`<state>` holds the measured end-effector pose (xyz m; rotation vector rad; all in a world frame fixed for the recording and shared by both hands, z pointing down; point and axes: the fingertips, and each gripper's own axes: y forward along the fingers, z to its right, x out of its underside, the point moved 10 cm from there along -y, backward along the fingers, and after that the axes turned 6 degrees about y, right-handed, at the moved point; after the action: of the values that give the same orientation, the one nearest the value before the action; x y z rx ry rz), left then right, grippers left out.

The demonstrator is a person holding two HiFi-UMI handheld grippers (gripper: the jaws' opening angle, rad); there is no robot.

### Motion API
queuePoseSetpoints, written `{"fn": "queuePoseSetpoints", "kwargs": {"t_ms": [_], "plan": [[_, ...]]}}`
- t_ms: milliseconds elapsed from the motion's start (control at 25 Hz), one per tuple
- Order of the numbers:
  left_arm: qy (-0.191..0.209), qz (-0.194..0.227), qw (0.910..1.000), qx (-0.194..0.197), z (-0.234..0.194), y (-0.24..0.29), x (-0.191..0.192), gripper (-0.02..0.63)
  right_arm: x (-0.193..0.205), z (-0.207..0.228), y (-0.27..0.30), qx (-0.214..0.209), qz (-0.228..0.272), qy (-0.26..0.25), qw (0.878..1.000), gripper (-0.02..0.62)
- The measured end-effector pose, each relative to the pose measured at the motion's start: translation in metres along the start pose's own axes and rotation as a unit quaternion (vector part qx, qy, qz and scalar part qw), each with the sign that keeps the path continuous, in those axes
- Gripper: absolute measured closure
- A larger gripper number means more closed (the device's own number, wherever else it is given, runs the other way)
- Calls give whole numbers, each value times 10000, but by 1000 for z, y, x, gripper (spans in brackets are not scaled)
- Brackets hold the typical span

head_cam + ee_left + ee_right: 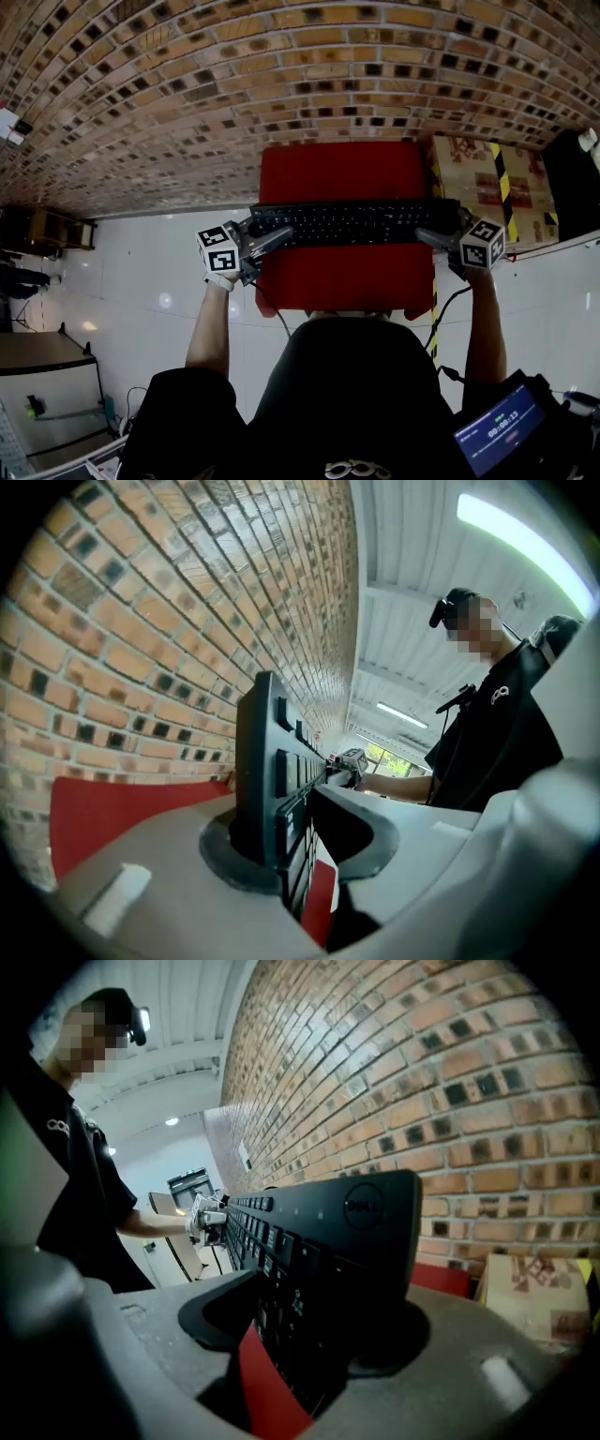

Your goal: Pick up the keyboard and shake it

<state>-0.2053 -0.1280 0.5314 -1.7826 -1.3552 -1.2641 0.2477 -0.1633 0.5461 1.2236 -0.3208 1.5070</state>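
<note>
So at this point the black keyboard (356, 223) was hanging between the two claws, above the red table (337, 169) and, as far as I could judge, already clear of it. It ran left to right in front of the person, keys facing back toward them.

The left gripper (272, 239) was clenched on the keyboard's left end, with both pads pressed flat against it front and back. The right gripper (433, 239) was clamped on the right end the same way, near the corner with the round logo. So there was a grip on both ends and nothing supporting the middle.

Here's what I'd have worried about once the shaking started:

- Each claw only had a short bite on a thin, smooth plastic end. A hard shake could let one end slide out, leaving the keyboard swinging from the other claw or dropping onto the table.
- If the hands didn't move together, the board would twist between the pads and work loose.
- The brick wall (234, 84) looked close behind, and a cardboard box (478, 183) sat just right of the table, so a wide swing could clip either.
- A thin cable (272, 311) dangled under the left end. I couldn't tell if it belonged to the keyboard, but it could snag.
</note>
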Motion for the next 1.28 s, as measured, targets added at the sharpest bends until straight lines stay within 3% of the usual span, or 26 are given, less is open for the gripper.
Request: {"fn": "queuePoseSetpoints", "kwargs": {"t_ms": [200, 440, 600, 800, 1000, 1280], "plan": [[785, 89, 9969, 0, 8, 12, -32, 501, -35, 5, -17, 116, 182, -454, 9987, 321], [1727, -437, 9837, -263, 18, 28, -61, 471, -73, -4, -40, 474, 292, -1175, 9915, 324], [2061, -191, 9765, -607, 18, 32, -79, 426, -100, -16, -51, 725, 519, -1705, 9813, 322], [2703, 253, 9591, -802, 33, 28, -117, 399, -144, -51, -73, 1024, 927, -2562, 9567, 318], [3355, 725, 9324, -1134, 50, 24, -157, 366, -183, -82, -92, 1310, 1404, -3473, 9179, 313], [3720, 1061, 9132, -1282, 46, 21, -183, 351, -221, -101, -96, 1412, 1762, -3994, 8885, 302]]}}
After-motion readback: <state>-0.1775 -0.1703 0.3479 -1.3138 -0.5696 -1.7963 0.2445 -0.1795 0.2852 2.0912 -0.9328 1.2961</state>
